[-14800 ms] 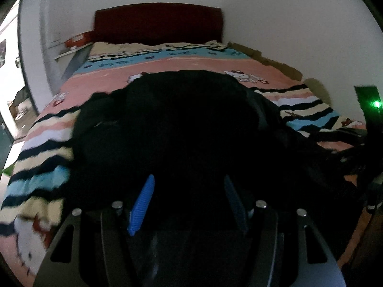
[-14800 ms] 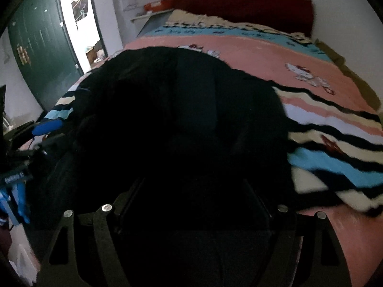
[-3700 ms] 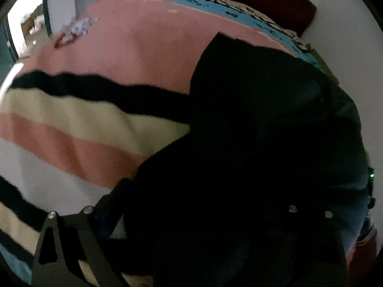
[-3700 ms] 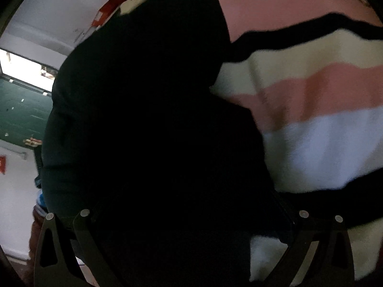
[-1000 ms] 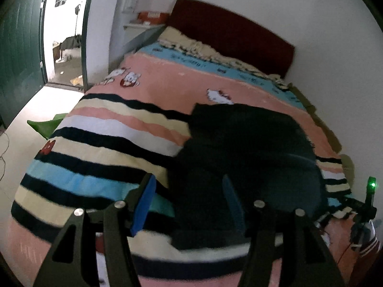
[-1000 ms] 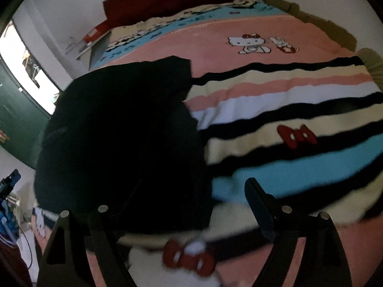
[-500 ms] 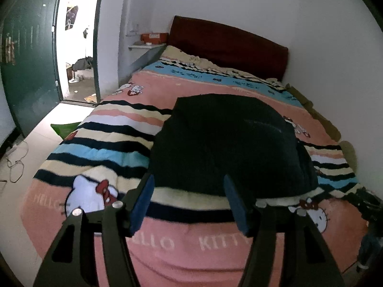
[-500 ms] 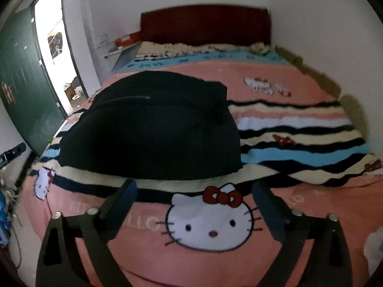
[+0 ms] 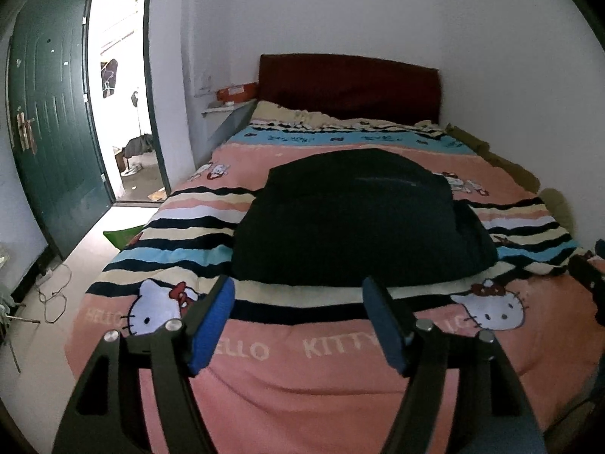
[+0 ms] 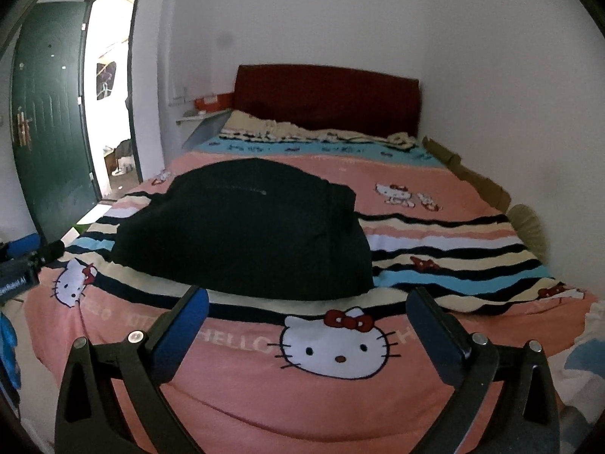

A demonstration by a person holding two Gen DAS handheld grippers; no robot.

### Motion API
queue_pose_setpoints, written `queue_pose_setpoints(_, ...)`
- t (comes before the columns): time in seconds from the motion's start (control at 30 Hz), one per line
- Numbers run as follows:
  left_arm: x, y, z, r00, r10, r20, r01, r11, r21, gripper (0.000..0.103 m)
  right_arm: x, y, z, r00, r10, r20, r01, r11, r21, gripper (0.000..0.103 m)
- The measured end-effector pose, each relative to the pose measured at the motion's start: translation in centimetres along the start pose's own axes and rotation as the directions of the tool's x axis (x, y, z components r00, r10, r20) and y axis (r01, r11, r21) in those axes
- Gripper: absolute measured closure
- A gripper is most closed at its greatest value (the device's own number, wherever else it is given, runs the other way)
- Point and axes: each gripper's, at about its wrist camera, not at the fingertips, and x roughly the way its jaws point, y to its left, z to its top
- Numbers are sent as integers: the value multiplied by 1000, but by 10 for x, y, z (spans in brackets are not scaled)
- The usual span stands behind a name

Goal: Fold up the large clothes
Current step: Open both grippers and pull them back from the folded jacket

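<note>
A large black garment [image 9: 359, 219] lies folded in a compact pile on the striped Hello Kitty bedspread [image 9: 264, 348], in the middle of the bed. It also shows in the right wrist view [image 10: 245, 230]. My left gripper [image 9: 302, 295] is open and empty, held back from the foot of the bed, apart from the garment. My right gripper [image 10: 308, 302] is open wide and empty, also back from the bed's foot.
A dark red headboard [image 9: 348, 87] stands at the far wall. A green door [image 9: 49, 113] is open at the left, with cables on the floor [image 9: 53, 283]. A shelf with a red box [image 9: 236, 94] sits beside the headboard. A white wall runs along the right.
Both grippers have let go of the garment and pulled back and up from the bed. The garment now lies folded smaller than before, and the whole room comes into view.
</note>
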Motion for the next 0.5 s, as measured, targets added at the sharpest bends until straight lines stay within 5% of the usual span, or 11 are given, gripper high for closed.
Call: queue_pose_setpoints(0.5,-33,-28,-14,989,103,103,-107,994,35,35,-34,13,-10,996,-5,85,8,1000,-28,0)
